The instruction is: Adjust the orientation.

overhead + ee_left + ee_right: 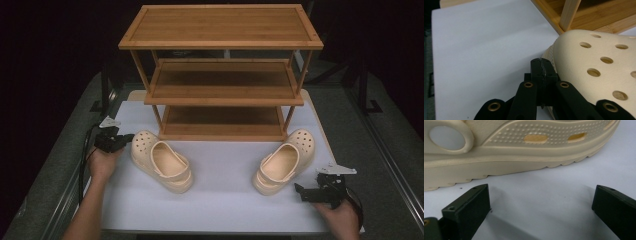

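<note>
Two cream clogs with holes lie on the white mat (220, 205) in front of a three-shelf wooden rack (222, 95). The left clog (162, 160) points its toe to the back left. My left gripper (126, 139) is shut with nothing between its jaws, its tip close beside that toe. In the left gripper view the shut gripper (541, 65) sits by the edge of the clog's toe (599, 62). The right clog (282, 162) lies at the right. My right gripper (299, 190) is open just outside its heel; in the right gripper view the open gripper (540, 191) faces the clog's side (511, 157).
The rack's lowest shelf (222, 127) stands right behind both clogs, and one of its legs (570, 12) rises just past the left clog's toe. Grey carpet (380, 165) borders the mat on both sides. Cables trail from both grippers.
</note>
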A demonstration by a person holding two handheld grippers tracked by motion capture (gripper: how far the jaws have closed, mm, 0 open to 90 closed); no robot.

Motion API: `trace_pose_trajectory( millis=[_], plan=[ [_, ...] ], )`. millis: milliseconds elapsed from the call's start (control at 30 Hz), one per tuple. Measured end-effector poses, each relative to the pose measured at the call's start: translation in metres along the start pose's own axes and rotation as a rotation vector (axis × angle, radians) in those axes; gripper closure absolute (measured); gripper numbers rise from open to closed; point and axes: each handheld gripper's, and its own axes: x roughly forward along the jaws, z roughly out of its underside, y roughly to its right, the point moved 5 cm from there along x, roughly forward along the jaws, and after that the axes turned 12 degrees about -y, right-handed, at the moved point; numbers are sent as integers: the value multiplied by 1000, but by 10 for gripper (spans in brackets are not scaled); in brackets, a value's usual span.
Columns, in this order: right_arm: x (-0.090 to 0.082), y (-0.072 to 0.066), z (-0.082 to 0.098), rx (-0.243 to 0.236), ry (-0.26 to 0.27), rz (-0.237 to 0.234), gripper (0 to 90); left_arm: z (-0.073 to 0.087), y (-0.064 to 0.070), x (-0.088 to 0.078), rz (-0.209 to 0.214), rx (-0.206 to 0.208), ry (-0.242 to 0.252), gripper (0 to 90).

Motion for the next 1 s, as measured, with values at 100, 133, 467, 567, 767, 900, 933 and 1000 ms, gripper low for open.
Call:
trace_pose_trajectory(
  millis=[100,133,467,567,767,900,933,1000],
  plan=[
    [0,0,0,1,-1,0,11,-1,2,-1,12,5,6,900],
    [0,0,0,0,0,0,10,-1,3,-2,18,5,9,900],
    [0,0,0,0,-1,0,11,-1,10,-2,34,38,9,900],
    [0,0,0,0,-1,0,11,-1,14,-3,38,50,8,900],
    [0,0,0,0,-1,0,10,-3,28,-2,68,85,12,900],
    [0,0,0,0,-1,0,11,-7,44,1,93,108,20,900],
    [0,0,0,0,0,0,11,-8,50,2,98,122,19,900],
    [0,0,0,0,0,0,11,-8,55,3,107,132,18,900]
  ],
)
